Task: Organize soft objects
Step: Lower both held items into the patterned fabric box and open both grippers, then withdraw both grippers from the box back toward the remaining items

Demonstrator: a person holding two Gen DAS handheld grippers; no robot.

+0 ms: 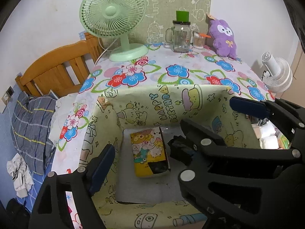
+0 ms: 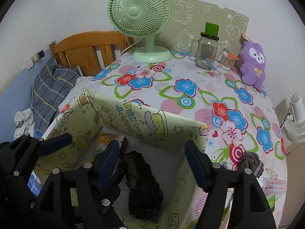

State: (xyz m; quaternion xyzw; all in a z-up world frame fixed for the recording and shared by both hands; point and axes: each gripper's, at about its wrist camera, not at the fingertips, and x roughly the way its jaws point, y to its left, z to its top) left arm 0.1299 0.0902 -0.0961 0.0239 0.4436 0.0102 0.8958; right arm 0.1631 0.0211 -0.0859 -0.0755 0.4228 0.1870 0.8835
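Two claws are held wide apart over a pale yellow cartoon-printed box (image 2: 152,122) at the near edge of the floral surface (image 2: 190,72), with nothing gripped by the left claw (image 1: 150,158) or the right claw (image 2: 152,164). A black soft bundle (image 2: 143,187) and a colourful cartoon packet (image 1: 150,150) are seen lying inside the box, the packet to the left of the bundle. A purple plush toy (image 2: 252,63) is seen at the far right.
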